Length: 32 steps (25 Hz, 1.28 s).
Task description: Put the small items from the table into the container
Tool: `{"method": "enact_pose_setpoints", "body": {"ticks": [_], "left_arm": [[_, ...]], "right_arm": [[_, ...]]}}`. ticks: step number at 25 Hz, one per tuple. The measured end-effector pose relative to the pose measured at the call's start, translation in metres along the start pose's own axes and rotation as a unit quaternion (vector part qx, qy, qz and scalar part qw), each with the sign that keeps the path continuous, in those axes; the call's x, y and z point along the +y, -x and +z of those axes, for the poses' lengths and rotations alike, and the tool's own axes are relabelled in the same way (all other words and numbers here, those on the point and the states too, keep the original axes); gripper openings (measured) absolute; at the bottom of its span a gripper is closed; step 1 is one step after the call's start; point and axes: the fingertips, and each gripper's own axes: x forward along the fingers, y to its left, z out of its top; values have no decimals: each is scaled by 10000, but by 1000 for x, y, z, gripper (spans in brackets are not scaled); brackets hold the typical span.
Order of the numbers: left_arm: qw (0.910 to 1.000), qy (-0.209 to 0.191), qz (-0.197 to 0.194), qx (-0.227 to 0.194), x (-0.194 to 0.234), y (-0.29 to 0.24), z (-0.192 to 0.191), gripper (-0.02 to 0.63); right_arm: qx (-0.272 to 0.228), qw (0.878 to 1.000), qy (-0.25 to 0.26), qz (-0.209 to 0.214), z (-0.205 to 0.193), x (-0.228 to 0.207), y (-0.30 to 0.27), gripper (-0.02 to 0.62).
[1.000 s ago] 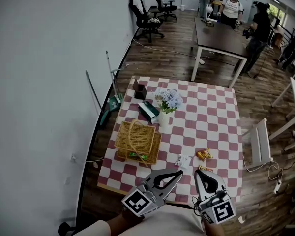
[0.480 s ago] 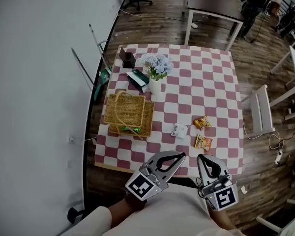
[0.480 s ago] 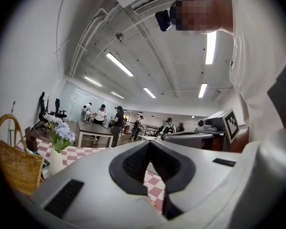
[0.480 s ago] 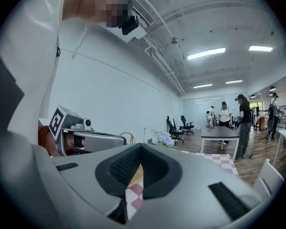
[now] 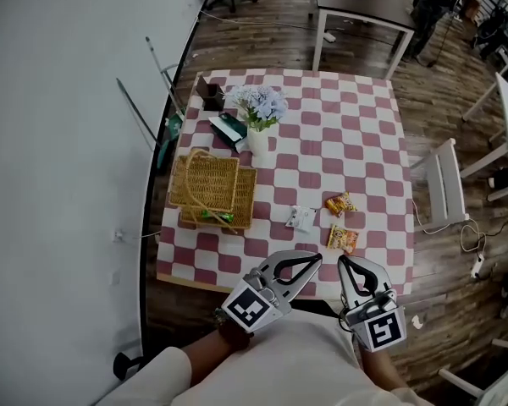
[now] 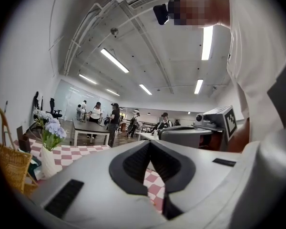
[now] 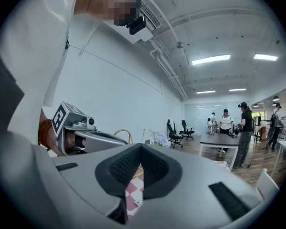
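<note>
Left gripper: closed, empty.
Right gripper: closed, empty.
Basket: on the surface.
Snack bag: near both grippers.

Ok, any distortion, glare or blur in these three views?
Head view: fisheye curves the wall beside the table; snack packets small but sharp. Left gripper view: black circular border, ceiling lights blown out. Right gripper view: same border, even light, background sharp.

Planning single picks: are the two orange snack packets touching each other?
Apart. Head view shows checked cloth between the farther packet and the nearer packet.
</note>
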Motion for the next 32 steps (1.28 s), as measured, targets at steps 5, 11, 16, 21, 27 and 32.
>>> {"method": "enact_pose_setpoints", "body": {"ticks": [5, 11, 16, 21, 27, 32], "left_arm": [[9997, -152, -146, 93, 3, -18, -30, 6], [9984, -193, -230, 482, 16, -39, -85, 6], [9977, 111, -204, 641, 28, -51, -125, 6], [9959, 432, -132, 789, 41, -63, -160, 6], [9914, 634, -149, 1134, 44, -79, -206, 6], [9892, 557, -208, 1342, 44, -93, -225, 6]], "right_arm": [[753, 9965, -335, -111, -47, -9, -1, 29], [1259, 9912, -390, -102, -97, -15, -10, 104], [1655, 9861, -159, -15, -151, -17, -14, 104], [2232, 9747, -124, -37, -216, -23, -13, 104], [2763, 9610, 115, 15, -271, -29, -10, 104], [3125, 9495, 249, 146, -300, -31, -13, 104]]}}
